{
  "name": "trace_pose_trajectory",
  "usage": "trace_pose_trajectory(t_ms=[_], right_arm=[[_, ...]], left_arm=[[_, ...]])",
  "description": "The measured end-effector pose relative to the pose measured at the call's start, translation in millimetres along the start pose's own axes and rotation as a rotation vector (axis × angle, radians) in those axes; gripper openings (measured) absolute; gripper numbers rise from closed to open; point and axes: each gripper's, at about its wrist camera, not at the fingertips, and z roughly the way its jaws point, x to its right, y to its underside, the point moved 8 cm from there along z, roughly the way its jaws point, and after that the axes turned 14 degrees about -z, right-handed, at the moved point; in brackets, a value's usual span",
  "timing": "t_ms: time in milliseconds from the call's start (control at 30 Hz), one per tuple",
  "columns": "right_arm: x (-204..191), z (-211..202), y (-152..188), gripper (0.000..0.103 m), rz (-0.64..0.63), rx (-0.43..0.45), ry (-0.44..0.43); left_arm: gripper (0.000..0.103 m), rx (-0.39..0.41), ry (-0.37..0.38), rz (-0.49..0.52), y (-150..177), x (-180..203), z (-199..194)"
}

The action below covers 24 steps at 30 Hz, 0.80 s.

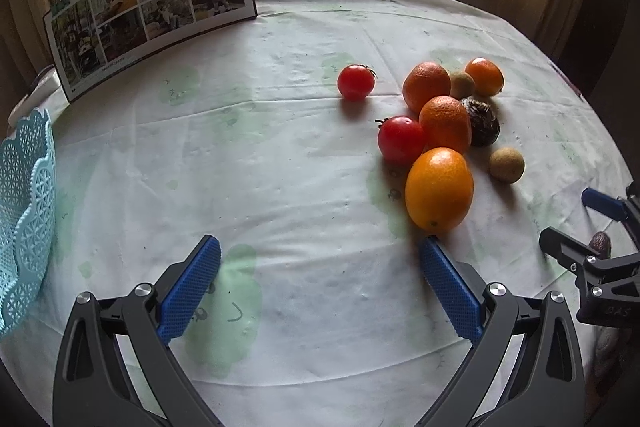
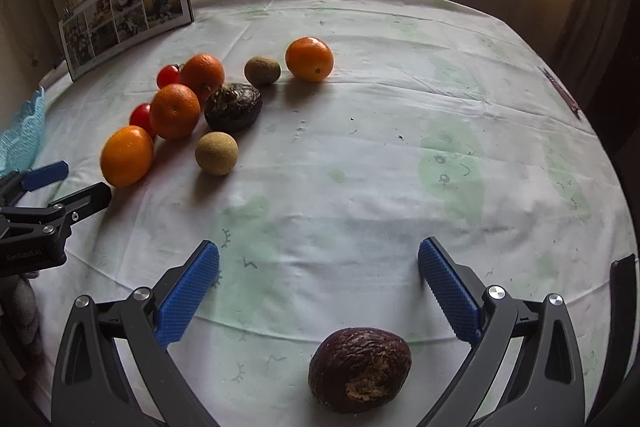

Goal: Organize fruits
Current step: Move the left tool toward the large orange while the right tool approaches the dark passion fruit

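Observation:
A cluster of fruit lies on the white tablecloth: several oranges, the nearest one [image 1: 439, 188] just beyond my left gripper's right finger, two red tomatoes [image 1: 355, 82] [image 1: 400, 140], two small brown-green round fruits [image 1: 506, 165] and a dark wrinkled avocado [image 1: 482, 121]. My left gripper [image 1: 320, 247] is open over bare cloth. A second wrinkled dark avocado [image 2: 360, 369] lies on the cloth between the arms of my open right gripper [image 2: 319, 251], behind its blue pads, untouched. The right gripper [image 1: 576, 223] also shows at the left wrist view's right edge, and the left gripper [image 2: 76, 183] at the right wrist view's left edge.
A light blue lace-pattern basket [image 1: 24, 223] stands at the table's left edge. A photo board [image 1: 152, 7] leans upright at the back left. Windows and curtains lie behind the round table. A thin pen-like object [image 2: 560, 95] lies near the right edge.

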Motion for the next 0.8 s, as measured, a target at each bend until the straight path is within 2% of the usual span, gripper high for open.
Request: trace_pose_trajectory(t_ms=[200,300,600,800], right_arm=[[2.8,-4.0,0.4,0.098,0.024,0.017,-0.07],[1.0,-9.2,-2.7,0.098,0.042,0.039,-0.118],[1.4,-37.9,-27.7,0.098,0.024,0.193,-0.077],[3.6,-31.5,-25.2,0.098,0.034,0.178,-0.085]], left_arm=[[0.101,0.004,-0.002,-0.022,-5.1,4.5,-7.0],[0.101,0.036,-0.022,-0.003,-7.2,9.5,-13.6],[0.101,0.209,-0.082,0.026,-23.2,31.2,-47.8],[0.101,0.201,-0.05,0.023,-23.0,43.6,-43.2]])
